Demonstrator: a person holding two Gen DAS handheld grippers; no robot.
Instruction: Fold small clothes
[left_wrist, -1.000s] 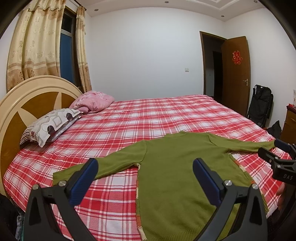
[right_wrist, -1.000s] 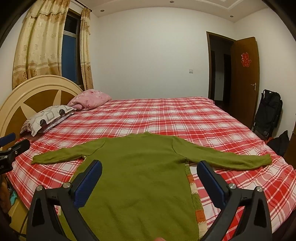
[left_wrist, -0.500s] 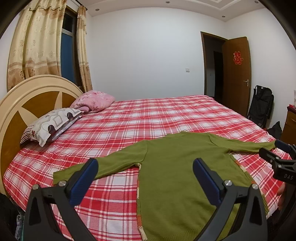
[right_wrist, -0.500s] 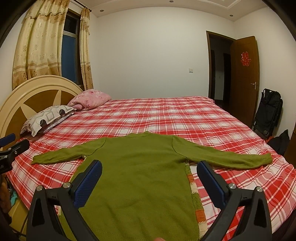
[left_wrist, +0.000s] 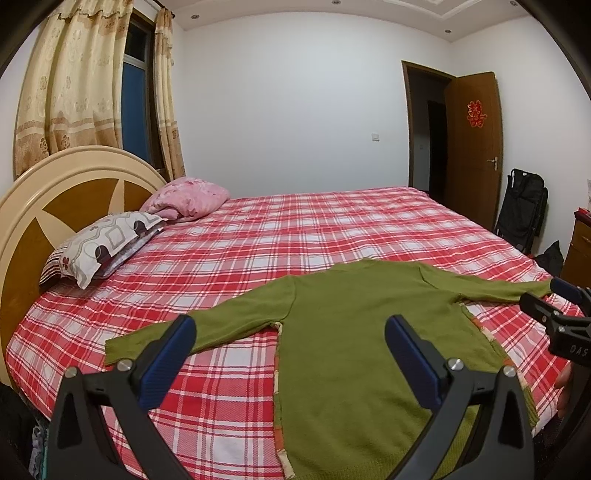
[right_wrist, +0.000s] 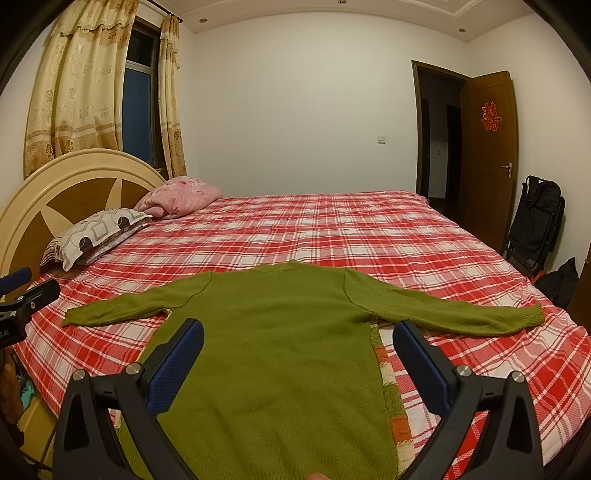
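A green long-sleeved sweater (left_wrist: 362, 332) lies flat on the bed with both sleeves spread out; it also shows in the right wrist view (right_wrist: 280, 339). A striped, coloured edge peeks out along its sides. My left gripper (left_wrist: 290, 328) is open and empty, held above the sweater's left side near the front of the bed. My right gripper (right_wrist: 297, 332) is open and empty above the sweater's body. The right gripper also shows at the right edge of the left wrist view (left_wrist: 554, 306), and the left gripper at the left edge of the right wrist view (right_wrist: 26, 291).
The bed has a red plaid cover (left_wrist: 295, 236) and a round wooden headboard (left_wrist: 48, 206) at the left. A patterned pillow (left_wrist: 99, 247) and a pink pillow (left_wrist: 188, 197) lie by it. An open door (left_wrist: 476, 147) and a black bag (left_wrist: 522, 210) are at the right.
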